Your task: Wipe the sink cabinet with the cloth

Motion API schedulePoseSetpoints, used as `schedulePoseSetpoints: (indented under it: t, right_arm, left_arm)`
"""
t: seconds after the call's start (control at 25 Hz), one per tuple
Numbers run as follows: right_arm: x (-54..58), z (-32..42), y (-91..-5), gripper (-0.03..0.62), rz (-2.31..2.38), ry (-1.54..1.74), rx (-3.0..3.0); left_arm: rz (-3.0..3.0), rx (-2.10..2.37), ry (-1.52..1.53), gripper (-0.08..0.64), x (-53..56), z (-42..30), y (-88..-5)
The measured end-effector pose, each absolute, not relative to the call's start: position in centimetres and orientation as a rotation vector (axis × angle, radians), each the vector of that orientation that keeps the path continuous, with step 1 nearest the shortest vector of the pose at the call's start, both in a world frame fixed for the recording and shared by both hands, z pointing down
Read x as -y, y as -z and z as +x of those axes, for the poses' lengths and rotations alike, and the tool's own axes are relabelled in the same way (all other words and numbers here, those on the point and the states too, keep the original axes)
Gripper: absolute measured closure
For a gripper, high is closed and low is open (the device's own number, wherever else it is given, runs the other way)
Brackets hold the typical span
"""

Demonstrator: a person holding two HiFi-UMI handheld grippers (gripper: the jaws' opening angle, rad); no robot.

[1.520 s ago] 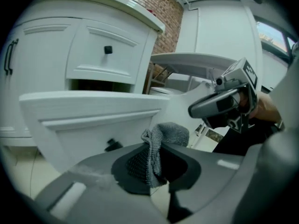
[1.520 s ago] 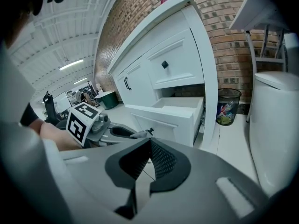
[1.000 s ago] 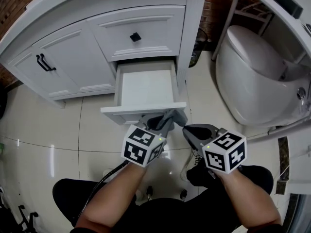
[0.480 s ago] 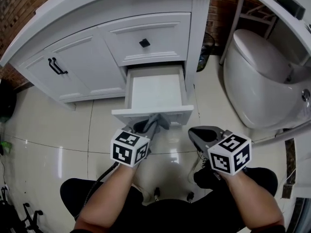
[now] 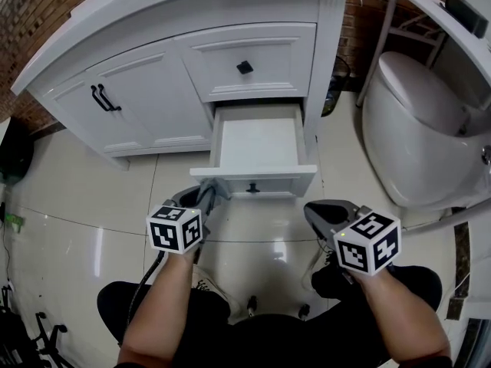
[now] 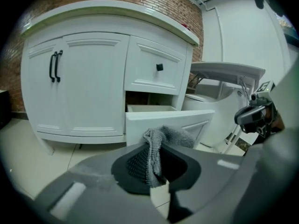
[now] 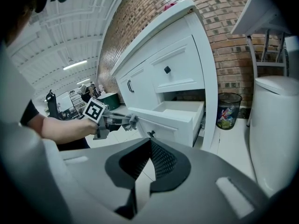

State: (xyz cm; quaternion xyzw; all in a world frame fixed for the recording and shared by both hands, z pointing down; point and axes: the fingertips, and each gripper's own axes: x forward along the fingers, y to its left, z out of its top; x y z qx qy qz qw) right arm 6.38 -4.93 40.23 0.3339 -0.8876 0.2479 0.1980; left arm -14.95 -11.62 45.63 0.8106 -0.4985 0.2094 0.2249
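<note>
Head view, nearest us: our two forearms reach out over the tiled floor (image 5: 92, 228), with a tool in each hand.
Left tool (image 5: 202, 198): clenched on the grey cloth (image 5: 217, 187). In the left gripper view we see the fabric bunched between the pads and spilling over their tips.
Right tool (image 5: 321, 211): closed, with nothing in it. In the right gripper view we see its pads meet at the tips. It hangs above the floor, to the right of the drawer front and apart from it.
Cloth: at the left end of the pulled-out drawer's front panel. We cannot tell whether it touches the panel.
Drawer (image 5: 257, 140): the lower one, drawn out toward us, white inside, with a small black knob (image 5: 252, 188) on its front.
Sink cabinet (image 5: 153, 90): white and curved. We see a shut upper drawer (image 5: 245, 64) and, to its left, two doors with black handles (image 5: 103, 98).
Toilet (image 5: 418, 129): white, to the right of the cabinet.
Waste bin (image 7: 229, 108): by the brick wall (image 7: 233, 31), between cabinet and toilet.
</note>
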Motion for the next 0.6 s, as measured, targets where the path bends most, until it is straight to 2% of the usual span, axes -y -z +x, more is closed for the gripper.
schedulePoseSetpoints:
  t: [0.32,0.6]
  right_arm:
    - [5.1,5.8,-40.4,0.588,0.936,-0.685,2.475]
    - [5.1,6.0,-40.6,0.588,0.937,-0.699,2.472]
  left_arm:
    - [2.222,1.398,-0.552,0.523,11.0,-16.2,-45.2]
    - [2.517,1.121,-0.462,0.523,10.1,-4.4,-38.9]
